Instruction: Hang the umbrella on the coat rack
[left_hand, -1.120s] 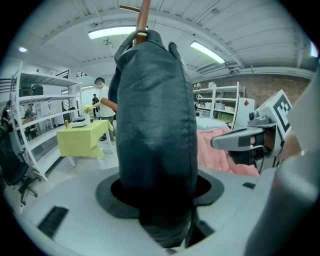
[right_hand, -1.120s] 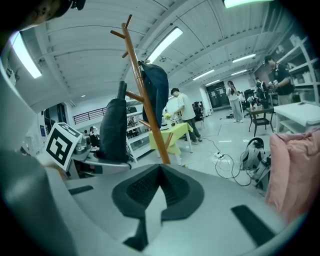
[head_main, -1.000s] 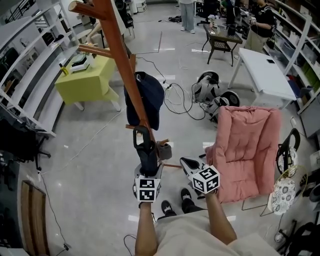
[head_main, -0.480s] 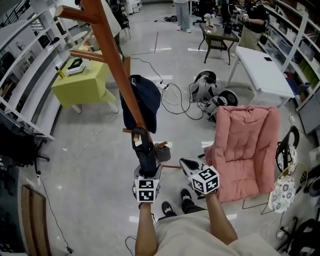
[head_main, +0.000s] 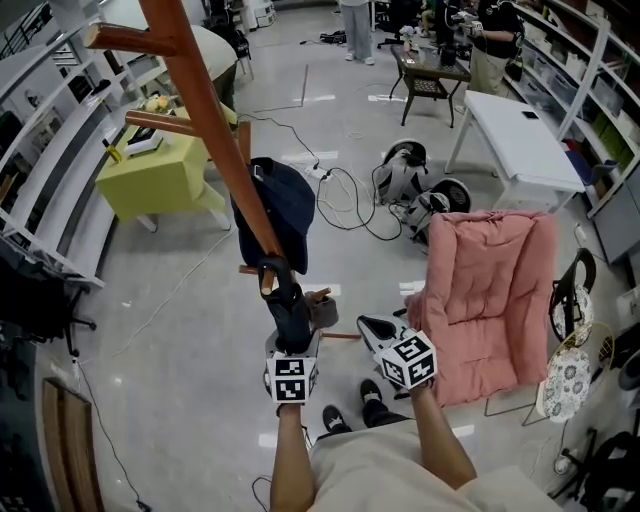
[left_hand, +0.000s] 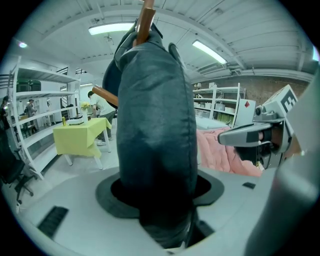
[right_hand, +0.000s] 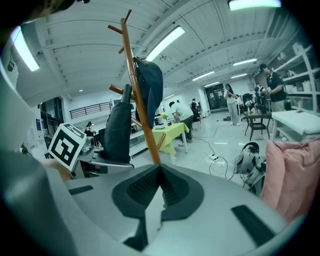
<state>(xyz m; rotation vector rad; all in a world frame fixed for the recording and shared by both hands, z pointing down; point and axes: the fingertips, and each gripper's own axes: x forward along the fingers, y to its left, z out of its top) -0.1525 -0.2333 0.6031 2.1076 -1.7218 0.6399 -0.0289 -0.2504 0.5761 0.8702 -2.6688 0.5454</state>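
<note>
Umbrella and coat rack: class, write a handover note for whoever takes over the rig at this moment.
Left tool: shut on the folded dark umbrella, held upright.
Right tool: shut, empty, beside it.
Coat rack: right in front; the umbrella's hooked handle is at a low peg.
Done: umbrella brought to the rack.
To do: confirm the handle sits over the peg, release, withdraw.
</note>
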